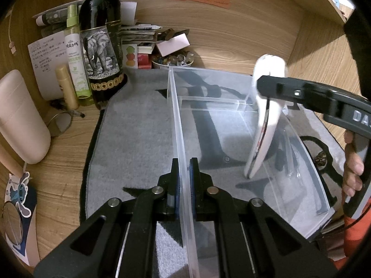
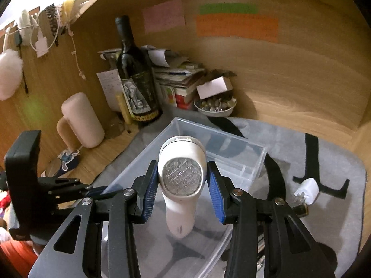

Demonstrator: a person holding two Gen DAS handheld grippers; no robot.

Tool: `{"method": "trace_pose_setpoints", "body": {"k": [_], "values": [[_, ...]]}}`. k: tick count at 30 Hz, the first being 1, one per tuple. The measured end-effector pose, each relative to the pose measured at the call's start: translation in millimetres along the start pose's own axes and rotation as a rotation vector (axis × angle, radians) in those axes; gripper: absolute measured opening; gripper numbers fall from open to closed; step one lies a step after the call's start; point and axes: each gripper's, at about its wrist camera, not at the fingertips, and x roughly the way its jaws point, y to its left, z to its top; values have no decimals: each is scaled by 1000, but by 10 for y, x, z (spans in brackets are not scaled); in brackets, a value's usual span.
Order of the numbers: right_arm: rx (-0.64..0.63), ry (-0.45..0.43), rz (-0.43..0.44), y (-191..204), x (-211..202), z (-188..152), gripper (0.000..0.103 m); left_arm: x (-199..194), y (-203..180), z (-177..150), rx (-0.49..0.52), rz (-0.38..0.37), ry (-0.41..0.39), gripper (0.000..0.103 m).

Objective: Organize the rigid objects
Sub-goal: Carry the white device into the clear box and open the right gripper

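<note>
While your left tongs point(image 1: 184, 180) pinch the bin point(image 1: 289, 125) wall, your right tongs point(image 2: 183, 183) sit wide around the shaver point(image 2: 182, 173), which stands tilted inside the bin. Probably light, hard, slick plastic; I'd grab the narrow handle, never the foil head.

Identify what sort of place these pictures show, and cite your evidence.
Probably a home desk nook: wood-panelled walls with sticky notes, a wine bottle beside stacked papers, and a clear storage box on a grey mat.
</note>
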Motion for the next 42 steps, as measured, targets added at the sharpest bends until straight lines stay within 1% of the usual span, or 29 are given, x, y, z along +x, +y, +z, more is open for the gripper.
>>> {"method": "trace_pose_setpoints", "body": {"k": [3, 7, 8, 12, 14, 19, 27, 29, 31, 35, 37, 39, 42], "values": [[-7, 29, -8, -15, 97, 16, 38, -2, 2, -1, -1, 0, 0, 7], [-30, 96, -28, -32, 278, 4, 37, -2, 4, 2, 0, 0, -1, 7], [-26, 122, -51, -40, 311, 3, 37, 0, 5, 4, -2, 0, -1, 7], [-33, 194, -54, -113, 492, -63, 37, 4, 1, 8, 1, 2, 1, 7], [-19, 225, -39, -152, 547, -88, 37, 10, 2, 12, 2, 4, 5, 7], [-27, 246, -30, -169, 556, -84, 38, 22, -6, 18, 7, 11, 7, 7], [-12, 205, -21, -184, 475, -62, 39, 39, -8, 23, 4, 15, 12, 7], [-20, 184, -33, -175, 407, -52, 46, 43, -7, 27, 3, 16, 15, 7], [-31, 144, -56, -174, 305, -34, 57, 44, -4, 31, 0, 18, 18, 7], [-42, 69, -98, -220, 71, -2, 65, 46, -3, 37, -3, 25, 20, 7], [-41, 31, -127, -273, -64, -3, 75, 47, -9, 35, -3, 29, 21, 7], [-35, 0, -153, -334, -180, -17, 79, 48, -17, 36, -3, 35, 21, 7], [-14, -32, -188, -432, -338, -44, 80, 52, -25, 38, 0, 44, 24, 7]]}}
